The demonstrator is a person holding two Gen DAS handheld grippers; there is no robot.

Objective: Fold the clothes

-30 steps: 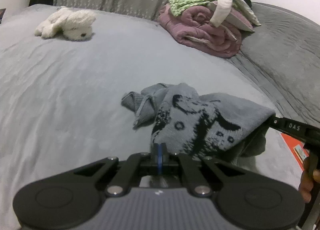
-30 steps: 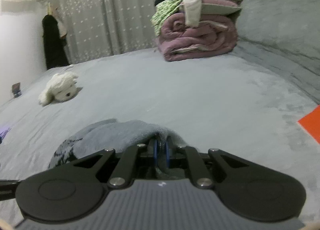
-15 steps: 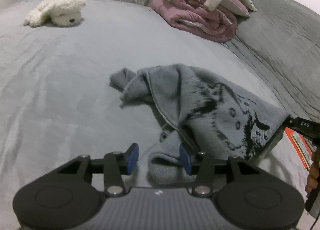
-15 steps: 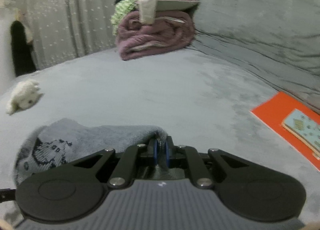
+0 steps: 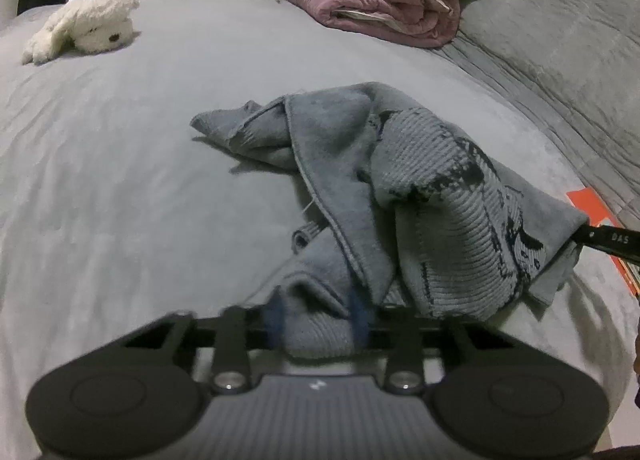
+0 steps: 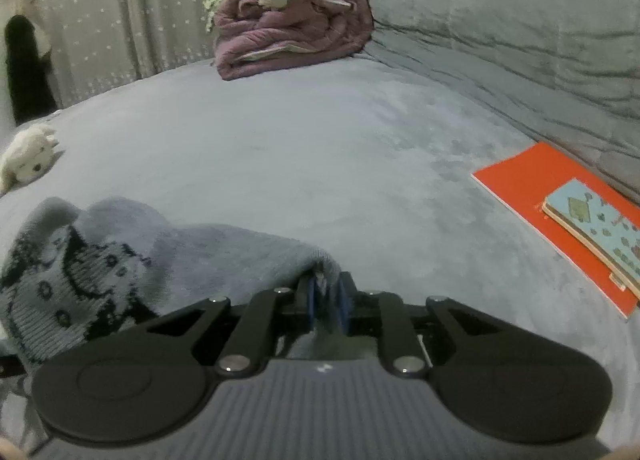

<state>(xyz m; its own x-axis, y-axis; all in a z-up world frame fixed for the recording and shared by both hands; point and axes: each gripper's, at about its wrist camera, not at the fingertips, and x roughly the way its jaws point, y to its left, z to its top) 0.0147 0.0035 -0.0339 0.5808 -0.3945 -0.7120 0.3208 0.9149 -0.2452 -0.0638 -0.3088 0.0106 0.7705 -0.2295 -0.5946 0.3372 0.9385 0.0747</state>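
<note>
While right tongs (image 6: 328,300) pinch the crumpled grey knit sweater (image 5: 420,196), left tongs (image 5: 318,324) straddle its near fold, half-open, probably for spreading.

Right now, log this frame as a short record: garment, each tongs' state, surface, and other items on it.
garment: grey knit sweater with dark pattern, crumpled, unfolded
left tongs: pads either side of a sweater bunch, blurred, grip unclear
right tongs: shut on a sweater edge
surface: grey bed cover
other items: white plush toy, purple blanket stack, orange book with a small blue book on it
</note>
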